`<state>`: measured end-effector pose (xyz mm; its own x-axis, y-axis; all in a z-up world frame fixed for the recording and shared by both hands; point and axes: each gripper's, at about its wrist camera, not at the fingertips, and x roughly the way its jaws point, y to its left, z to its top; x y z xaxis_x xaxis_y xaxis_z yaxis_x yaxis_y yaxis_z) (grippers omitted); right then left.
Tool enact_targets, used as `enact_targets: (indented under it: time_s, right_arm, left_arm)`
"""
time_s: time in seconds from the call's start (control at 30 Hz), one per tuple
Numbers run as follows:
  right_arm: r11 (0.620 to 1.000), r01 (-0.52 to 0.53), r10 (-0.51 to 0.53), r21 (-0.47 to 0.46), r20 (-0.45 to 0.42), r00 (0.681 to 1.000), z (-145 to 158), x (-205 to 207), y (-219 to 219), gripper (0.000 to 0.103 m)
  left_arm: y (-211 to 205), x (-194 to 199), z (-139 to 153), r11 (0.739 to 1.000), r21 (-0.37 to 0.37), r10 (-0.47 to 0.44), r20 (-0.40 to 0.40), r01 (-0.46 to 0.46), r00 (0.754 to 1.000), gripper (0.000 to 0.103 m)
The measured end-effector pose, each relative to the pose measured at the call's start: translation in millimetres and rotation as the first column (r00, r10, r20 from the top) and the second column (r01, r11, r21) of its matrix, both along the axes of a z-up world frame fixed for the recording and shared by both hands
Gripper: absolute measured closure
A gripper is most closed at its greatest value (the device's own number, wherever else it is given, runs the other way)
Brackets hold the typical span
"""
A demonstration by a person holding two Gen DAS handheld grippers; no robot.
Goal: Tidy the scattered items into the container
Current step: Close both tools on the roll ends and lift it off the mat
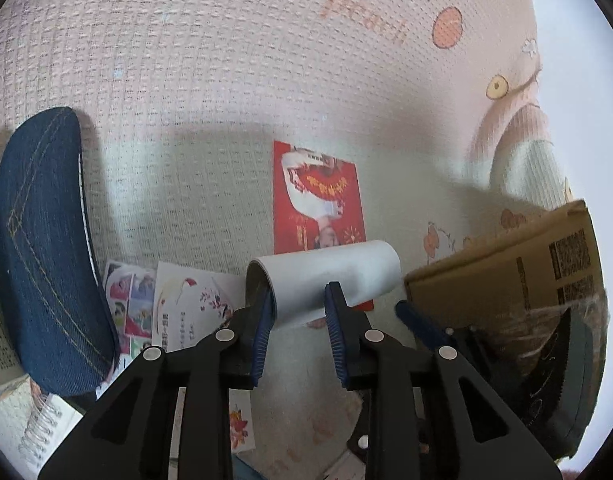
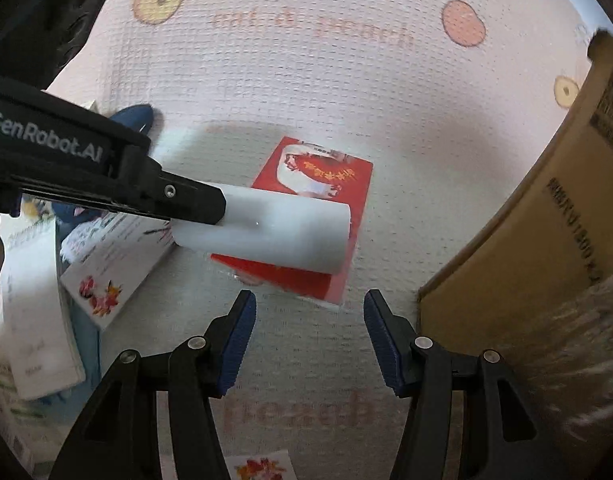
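Note:
My left gripper (image 1: 298, 300) is shut on a white cylindrical cup (image 1: 326, 276), held on its side above the pink mat; it also shows in the right wrist view (image 2: 266, 232) with the left gripper's black finger (image 2: 178, 200) on its open end. A red booklet (image 1: 318, 196) lies flat on the mat beneath it, also in the right wrist view (image 2: 326, 184). The cardboard box (image 1: 506, 272) stands to the right, also in the right wrist view (image 2: 538, 248). My right gripper (image 2: 310, 320) is open and empty, low over the mat just before the booklet.
A denim pencil case (image 1: 46, 248) lies at the left. Printed cards and leaflets (image 1: 178, 308) and a spiral notebook (image 1: 38, 432) lie around it. More cards and papers (image 2: 106, 280) lie at the left in the right wrist view. The pink cartoon mat (image 2: 306, 80) stretches beyond.

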<state>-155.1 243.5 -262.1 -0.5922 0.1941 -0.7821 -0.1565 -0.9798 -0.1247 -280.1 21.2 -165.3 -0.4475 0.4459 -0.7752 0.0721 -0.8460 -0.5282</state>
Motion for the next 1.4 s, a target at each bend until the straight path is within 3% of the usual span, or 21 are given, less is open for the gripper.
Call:
enact_targets:
  time_s: [0.17, 0.27, 0.4, 0.6, 0.9, 1.0, 1.1, 1.23, 1.4]
  right_arm:
    - [0.995, -0.006, -0.005, -0.104, -0.107, 0.994, 1.6, -1.1, 6.6, 0.038]
    - [0.982, 0.017, -0.048, -0.19, -0.164, 0.985, 3.3, 2.2, 17.0, 0.038]
    - [0.979, 0.007, -0.054, -0.204, -0.222, 0.974, 5.3, -5.3, 21.8, 0.038]
    - [0.965, -0.017, -0.043, -0.261, -0.222, 0.974, -1.1, -19.0, 26.3, 0.037]
    - [0.908, -0.025, -0.069, -0.419, -0.208, 0.976, 5.1, -8.1, 31.6, 0.038]
    - [0.914, 0.008, -0.098, -0.407, -0.202, 0.974, 17.1, 1.5, 27.3, 0.054]
    - [0.914, 0.062, -0.125, -0.401, -0.132, 0.983, 25.8, 11.3, 18.3, 0.061]
    - [0.91, 0.071, -0.117, -0.409, -0.089, 0.989, 29.7, 31.7, 7.1, 0.064]
    - [0.932, 0.044, -0.065, -0.359, -0.046, 0.997, 34.8, 51.4, -12.2, 0.064]
  left_arm:
    - [-4.9, -6.4, 0.2, 1.0, 0.009, 0.014, -0.014, -0.014, 1.0, 0.069]
    - [-8.3, -11.2, -1.4, 0.999, 0.028, 0.02, -0.012, -0.02, 1.0, 0.069]
    - [-12.0, -11.5, -5.2, 0.997, 0.072, 0.031, -0.002, -0.031, 1.0, 0.069]
    - [-14.5, -9.3, -8.9, 0.994, 0.1, 0.036, 0.003, -0.036, 0.999, 0.069]
    - [-23.2, -1.5, -6.5, 0.993, 0.114, 0.03, 0.013, -0.031, 0.999, 0.073]
    - [-22.5, 6.5, -2.7, 0.993, 0.115, -0.007, 0.0, 0.007, 1.0, 0.075]
    - [-23.2, 20.1, -3.2, 0.992, 0.124, -0.035, 0.012, 0.033, 0.999, 0.075]
    - [-19.7, 43.5, 4.8, 0.991, 0.118, -0.062, 0.006, 0.061, 0.998, 0.077]
    - [-15.9, 69.6, 18.8, 0.994, 0.082, -0.072, -0.001, 0.072, 0.997, 0.08]
